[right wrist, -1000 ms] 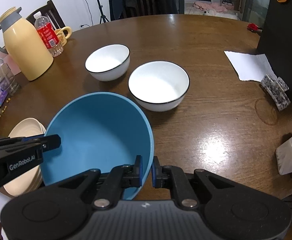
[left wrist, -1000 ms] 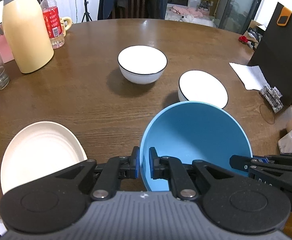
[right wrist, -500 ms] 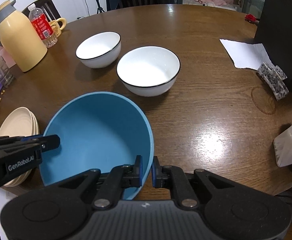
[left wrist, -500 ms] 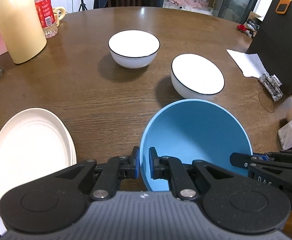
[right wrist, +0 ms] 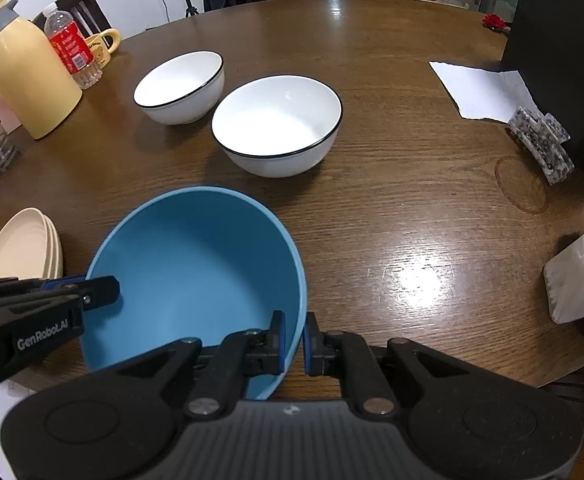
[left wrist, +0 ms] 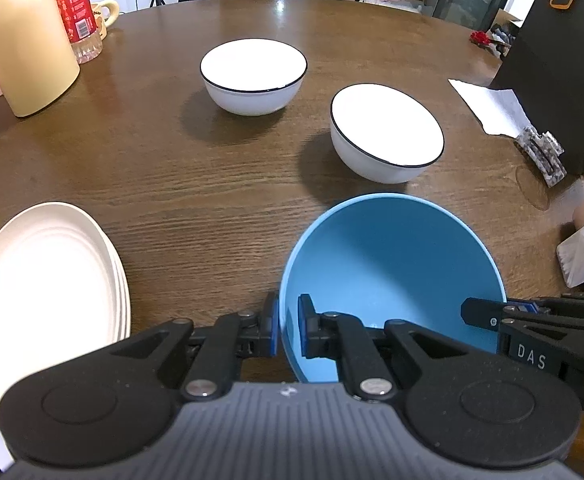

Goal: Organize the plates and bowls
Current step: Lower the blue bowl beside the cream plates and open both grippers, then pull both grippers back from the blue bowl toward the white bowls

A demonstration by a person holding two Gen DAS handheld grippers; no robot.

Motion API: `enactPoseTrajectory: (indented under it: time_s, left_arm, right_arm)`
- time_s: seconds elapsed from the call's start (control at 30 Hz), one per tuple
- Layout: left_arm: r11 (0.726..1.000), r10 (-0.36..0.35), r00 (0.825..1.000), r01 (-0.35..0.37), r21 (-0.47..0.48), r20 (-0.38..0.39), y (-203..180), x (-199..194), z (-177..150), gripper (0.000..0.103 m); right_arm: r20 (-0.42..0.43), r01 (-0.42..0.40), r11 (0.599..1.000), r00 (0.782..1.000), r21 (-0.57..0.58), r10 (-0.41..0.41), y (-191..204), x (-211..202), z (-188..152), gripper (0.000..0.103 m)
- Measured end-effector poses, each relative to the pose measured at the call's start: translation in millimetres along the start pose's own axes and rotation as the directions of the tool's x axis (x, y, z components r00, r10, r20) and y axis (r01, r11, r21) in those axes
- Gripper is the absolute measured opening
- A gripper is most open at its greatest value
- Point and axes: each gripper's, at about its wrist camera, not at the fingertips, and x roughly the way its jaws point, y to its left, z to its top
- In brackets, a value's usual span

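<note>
Fingers of the left gripper [left wrist: 288,330] clamp the near-left rim of the round blue plastic bowl [left wrist: 392,276], held over the brown wooden table [left wrist: 211,184]; the right gripper [right wrist: 294,338] clamps its opposite rim. Two black-rimmed white ceramic bowls [left wrist: 253,74] stand beyond.

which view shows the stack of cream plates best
The left wrist view: the stack of cream plates fills its lower left, top face and layered edges clear. The right wrist view shows it small at the left edge.

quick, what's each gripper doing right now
Left gripper: closed on the blue bowl rim.
Right gripper: closed on the opposite rim.
</note>
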Motion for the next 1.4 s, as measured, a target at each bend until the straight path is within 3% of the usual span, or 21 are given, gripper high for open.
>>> enactPoseTrajectory:
  time_s: [1.0,1.27,1.4]
  left_arm:
    - [1.0,-0.003,1.0,0.004,0.018,-0.012,-5.8,7.9,1.1,0.012]
    - [1.0,0.001,1.0,-0.001,0.0,0.017,-1.5,0.0,3.9,0.037]
    - [1.0,0.004,0.999,-0.004,-0.012,0.036,2.8,-6.6,4.6,0.045]
  right_arm:
    - [-0.008,0.005,1.0,1.0,0.019,-0.005,-8.0,12.4,-0.4,0.009]
    - [0.002,-0.019,0.999,1.0,0.033,0.019,-9.2,7.3,1.4,0.016]
    - [0.019,-0.039,0.998,0.999,0.04,0.038,-10.4,0.8,2.4,0.027]
